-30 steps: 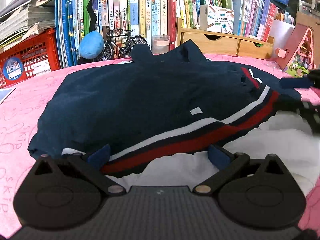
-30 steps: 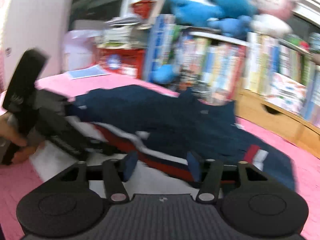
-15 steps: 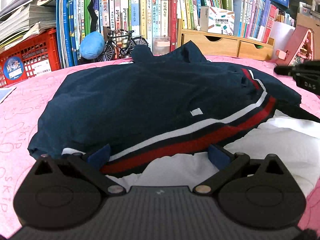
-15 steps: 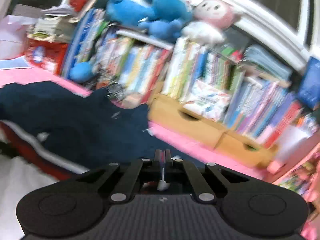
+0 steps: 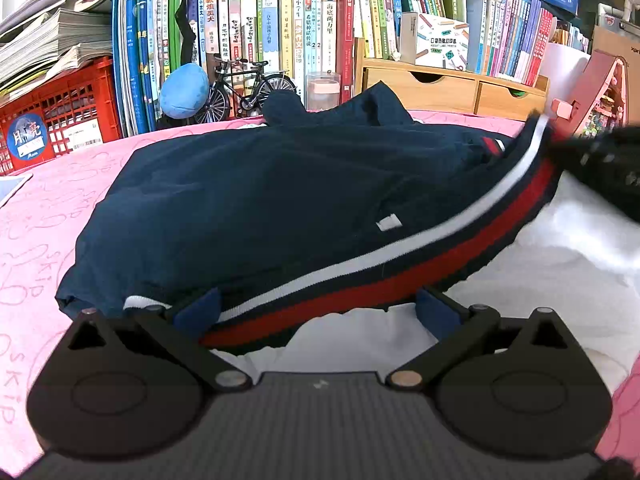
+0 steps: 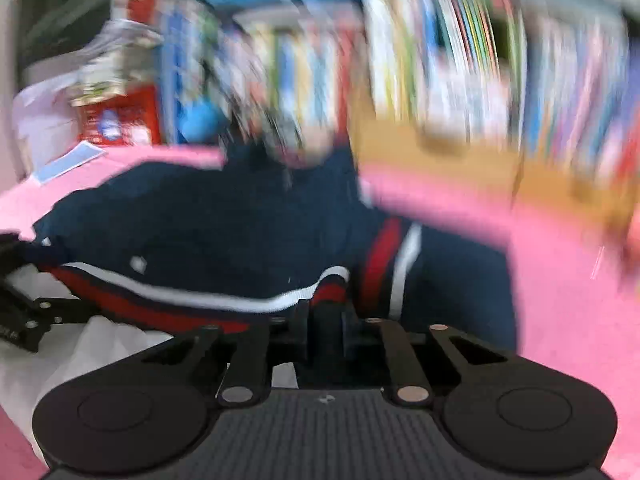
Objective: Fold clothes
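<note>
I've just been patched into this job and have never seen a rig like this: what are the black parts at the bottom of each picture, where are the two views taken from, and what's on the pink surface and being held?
There is no robot arm. A person holds a handheld gripper in each hand, and a camera on each one looks forward along its two fingers; the black parts are those grippers.

The left view shows the left gripper with its blue-padded fingers wide apart, straddling the striped hem of a navy top. It grips nothing.

The right view is blurred by motion. The right gripper has its fingers drawn together on the hem's far end, lifting it. That gripper also shows as a dark blur at the left view's right edge.

The top lies on a pink cloth over something white. Books stand behind.
</note>
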Demonstrator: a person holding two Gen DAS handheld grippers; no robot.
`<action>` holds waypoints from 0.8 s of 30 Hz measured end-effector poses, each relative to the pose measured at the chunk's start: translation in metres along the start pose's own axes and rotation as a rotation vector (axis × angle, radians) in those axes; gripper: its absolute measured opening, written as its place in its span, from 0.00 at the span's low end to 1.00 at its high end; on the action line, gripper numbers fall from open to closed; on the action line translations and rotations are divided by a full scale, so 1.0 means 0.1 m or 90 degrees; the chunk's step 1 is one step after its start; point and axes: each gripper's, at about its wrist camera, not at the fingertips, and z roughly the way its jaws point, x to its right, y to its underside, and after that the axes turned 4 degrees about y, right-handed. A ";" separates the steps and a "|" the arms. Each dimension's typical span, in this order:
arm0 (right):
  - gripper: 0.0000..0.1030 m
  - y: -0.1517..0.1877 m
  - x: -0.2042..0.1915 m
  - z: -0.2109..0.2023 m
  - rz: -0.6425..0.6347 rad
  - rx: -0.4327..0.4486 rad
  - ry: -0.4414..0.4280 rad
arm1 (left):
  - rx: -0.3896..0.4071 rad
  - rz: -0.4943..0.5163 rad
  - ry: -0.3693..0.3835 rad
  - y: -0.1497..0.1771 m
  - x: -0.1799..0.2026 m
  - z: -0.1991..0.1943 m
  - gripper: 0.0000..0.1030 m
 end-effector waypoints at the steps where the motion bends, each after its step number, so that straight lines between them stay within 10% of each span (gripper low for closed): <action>1: 0.15 -0.02 -0.06 -0.10 -0.029 0.029 0.017 | 0.000 0.000 0.001 0.00 0.00 0.00 1.00; 14: 0.31 0.21 -0.06 0.21 -0.055 -0.026 0.059 | 0.014 0.019 0.007 0.12 -0.07 -0.40 1.00; 20: 0.50 0.17 0.37 0.11 0.038 -0.043 -0.002 | 0.085 -0.117 0.122 0.24 -0.71 -1.00 1.00; 24: 0.66 0.20 0.54 0.26 0.113 -0.058 -0.047 | 0.032 -0.204 0.136 0.23 -1.13 -0.75 1.00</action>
